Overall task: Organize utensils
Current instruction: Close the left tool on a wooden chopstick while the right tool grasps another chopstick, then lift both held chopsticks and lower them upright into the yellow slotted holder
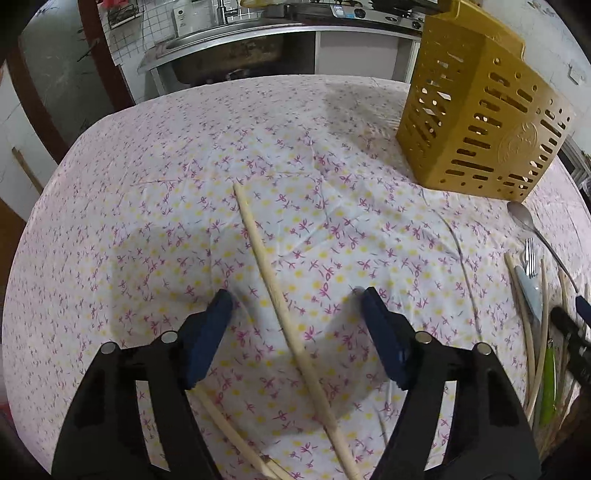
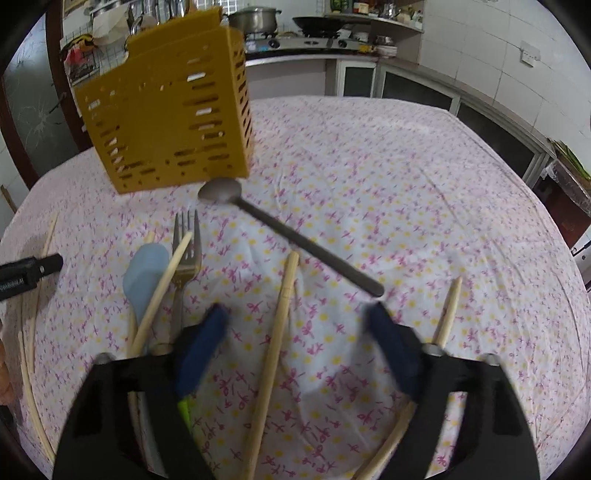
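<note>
Kitchen table, floral cloth (image 1: 332, 155) | left gripper (image 1: 295, 301) spread, straddling chopstick (image 1: 275, 291), lower centre | right gripper (image 2: 295, 317) spread over another chopstick (image 2: 275, 343) | yellow holder (image 2: 166, 110) upper left

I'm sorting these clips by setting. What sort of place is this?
Most likely a home kitchen: a gas stove with a pot stands on the back counter, a steel sink sits nearby, and cutlery lies on a table with a floral cloth.

Floral tablecloth (image 1: 295, 155), steel sink (image 1: 229, 51), lidded pot (image 2: 255, 18) on stove, wall socket (image 2: 530, 53)
</note>
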The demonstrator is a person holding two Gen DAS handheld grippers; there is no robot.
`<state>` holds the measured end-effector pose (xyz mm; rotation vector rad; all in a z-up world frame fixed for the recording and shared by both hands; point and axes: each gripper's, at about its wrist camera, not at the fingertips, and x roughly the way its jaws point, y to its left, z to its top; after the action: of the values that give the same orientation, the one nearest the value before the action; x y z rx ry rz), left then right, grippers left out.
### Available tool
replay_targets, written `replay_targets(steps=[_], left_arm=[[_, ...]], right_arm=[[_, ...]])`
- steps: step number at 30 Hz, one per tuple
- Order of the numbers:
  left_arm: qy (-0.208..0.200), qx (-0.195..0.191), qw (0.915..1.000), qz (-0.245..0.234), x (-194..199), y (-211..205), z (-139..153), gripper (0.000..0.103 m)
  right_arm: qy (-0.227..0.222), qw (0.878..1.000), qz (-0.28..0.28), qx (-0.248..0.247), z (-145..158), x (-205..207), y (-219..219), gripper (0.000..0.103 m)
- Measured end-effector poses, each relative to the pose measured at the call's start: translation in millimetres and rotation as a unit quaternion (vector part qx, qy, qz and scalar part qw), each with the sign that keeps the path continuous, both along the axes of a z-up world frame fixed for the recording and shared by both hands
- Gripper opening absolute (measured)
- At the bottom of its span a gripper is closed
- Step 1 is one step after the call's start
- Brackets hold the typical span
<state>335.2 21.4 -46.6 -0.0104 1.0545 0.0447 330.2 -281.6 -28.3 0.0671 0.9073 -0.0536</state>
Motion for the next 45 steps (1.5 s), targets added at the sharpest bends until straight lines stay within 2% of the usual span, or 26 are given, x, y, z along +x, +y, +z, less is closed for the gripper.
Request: replay_targets(steps=[3,5,10,12,14,16,19,30,34,38,45], left_arm=[[-0.002,-0.001,1.0,0.002,0.6,-0.9,2.6,0.06],[0.0,-0.002,1.0,0.002,0.8,-0.9,4.2,0.049],[0.0,-0.002,1.0,0.008,4.6,-2.8,4.2,0.044],[0.0,-0.004,1.0,0.008,4.8,-3.6,4.5,0.039],[-0.004,-0.004,1.0,0.007,4.0,-2.7,5.5,0.023],[-0.008,-0.014,0.9998,0.009,4.4,2.3,5.9,0.016],[-0.012,-0.019,0.9997,0.007,5.0,6.0,5.5,0.01],[-0.019,-0.013,0.9997,0.002,14.1,9.7,3.9,0.007],[-0.02,-0.022,0.9996,0.001,10.8,10.0,6.0,0.004],[-0.029,-0.017,0.9994,-0.003,1.6,9.5,10.3,0.004],[-0.056,-0.031,0.9979,-0.008,-10.8,9.0,31.0,0.004]], right_arm=[[-0.002,1.0,-0.004,0.003,2.0,0.0,-3.7,0.053],[-0.002,1.0,-0.003,0.003,3.0,0.0,-2.7,0.048],[0.004,1.0,0.005,0.0,3.9,1.6,7.1,0.027],[0.006,1.0,0.009,-0.006,3.6,2.4,12.9,0.021],[0.007,1.0,0.007,-0.001,4.2,2.7,15.5,0.016],[0.005,1.0,0.005,0.007,4.0,2.6,15.7,0.011],[0.003,1.0,0.001,0.014,4.4,3.4,13.6,0.009],[-0.003,1.0,0.002,0.021,3.9,8.2,8.1,0.008],[-0.006,1.0,0.004,0.023,5.9,5.3,5.5,0.007],[-0.012,1.0,0.007,0.022,10.9,1.6,5.1,0.007],[-0.029,0.999,0.01,0.028,24.0,-5.7,4.8,0.007]])
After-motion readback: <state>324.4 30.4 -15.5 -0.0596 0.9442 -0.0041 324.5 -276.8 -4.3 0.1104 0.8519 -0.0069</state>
